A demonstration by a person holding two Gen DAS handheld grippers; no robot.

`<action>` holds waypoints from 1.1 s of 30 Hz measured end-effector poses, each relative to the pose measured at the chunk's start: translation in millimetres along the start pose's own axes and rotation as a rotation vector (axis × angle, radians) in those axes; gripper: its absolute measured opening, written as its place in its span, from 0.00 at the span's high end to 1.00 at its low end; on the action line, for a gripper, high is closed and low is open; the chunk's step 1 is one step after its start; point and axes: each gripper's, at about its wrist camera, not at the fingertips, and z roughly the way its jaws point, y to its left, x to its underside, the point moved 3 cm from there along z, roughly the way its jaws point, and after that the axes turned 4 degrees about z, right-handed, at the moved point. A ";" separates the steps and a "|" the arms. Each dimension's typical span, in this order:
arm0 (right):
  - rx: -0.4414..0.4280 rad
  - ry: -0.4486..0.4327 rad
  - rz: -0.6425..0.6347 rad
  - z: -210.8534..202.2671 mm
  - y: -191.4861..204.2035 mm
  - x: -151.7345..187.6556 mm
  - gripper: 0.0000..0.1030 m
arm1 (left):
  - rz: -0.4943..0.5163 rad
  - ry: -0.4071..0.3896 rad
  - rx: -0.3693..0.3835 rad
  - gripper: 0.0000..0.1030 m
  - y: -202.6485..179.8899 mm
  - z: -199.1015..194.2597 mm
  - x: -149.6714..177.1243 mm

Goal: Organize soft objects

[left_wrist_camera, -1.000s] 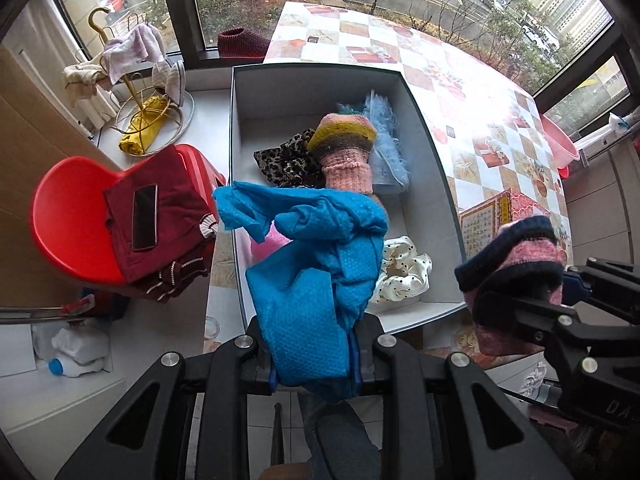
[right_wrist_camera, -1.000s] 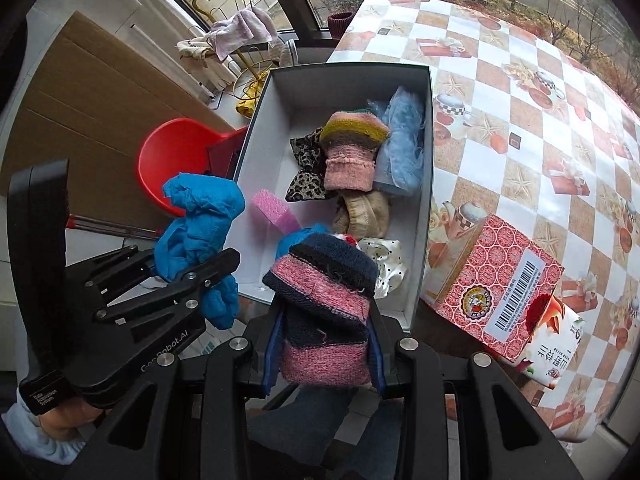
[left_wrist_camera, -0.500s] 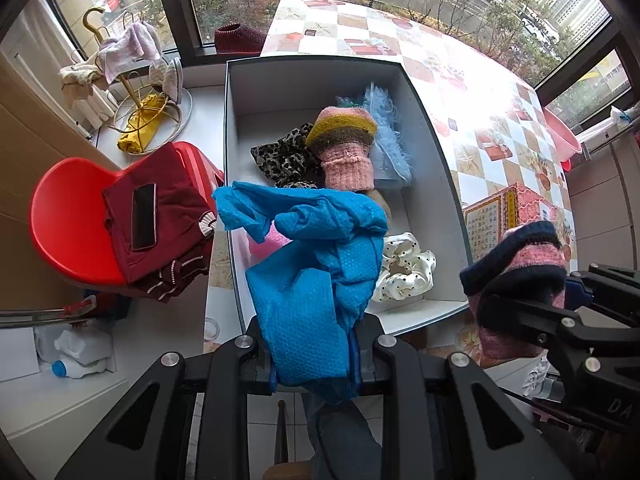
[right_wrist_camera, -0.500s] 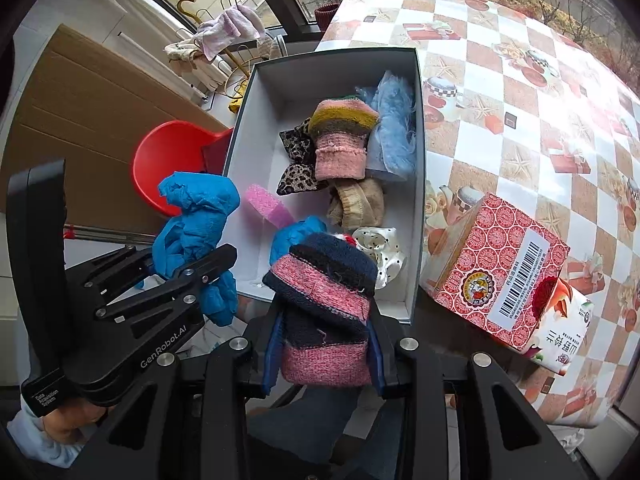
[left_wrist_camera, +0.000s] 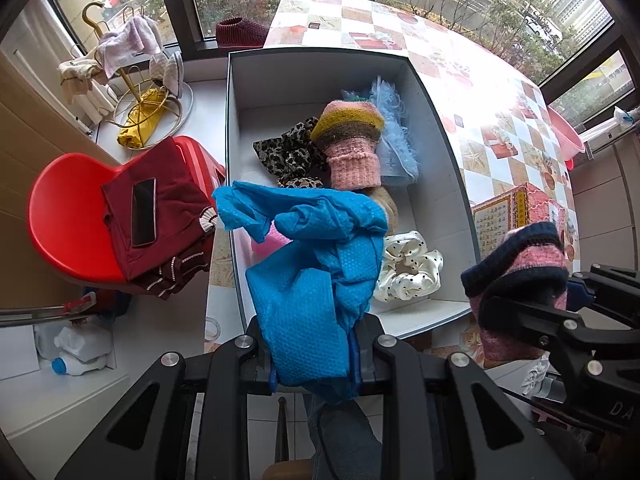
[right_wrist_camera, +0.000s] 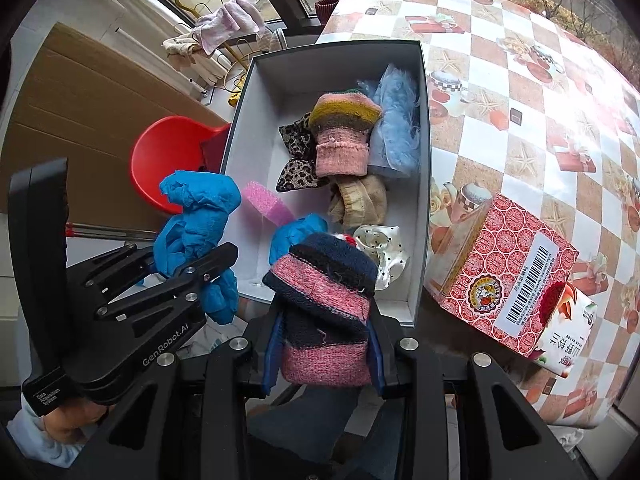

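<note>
While the left hand-held gripper (left_wrist_camera: 314, 354) stays clamped on the blue cloth (left_wrist_camera: 320, 268) and the right hand-held gripper (right_wrist_camera: 324, 354) on the pink-and-navy knit (right_wrist_camera: 324, 300), both hover just short of the grey box (right_wrist_camera: 424, 184); carry each above bare floor, then release. Cloth hides the near-left corner.
</note>
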 end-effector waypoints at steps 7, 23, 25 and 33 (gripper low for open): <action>0.006 0.009 -0.002 5.7 0.3 -6.8 0.64 | 0.005 0.010 -0.007 0.74 0.4 6.6 -7.0; 0.037 -0.045 -0.006 -7.5 7.9 -42.2 0.14 | 0.017 -0.030 -0.071 0.13 2.7 -3.9 -23.1; 0.037 -0.049 0.011 -13.5 5.5 -43.7 0.14 | 0.009 -0.077 -0.073 0.13 4.4 -16.2 -24.9; 0.020 -0.071 0.047 -50.3 1.4 -39.0 0.00 | -0.021 -0.027 -0.057 0.13 8.3 -48.8 -35.0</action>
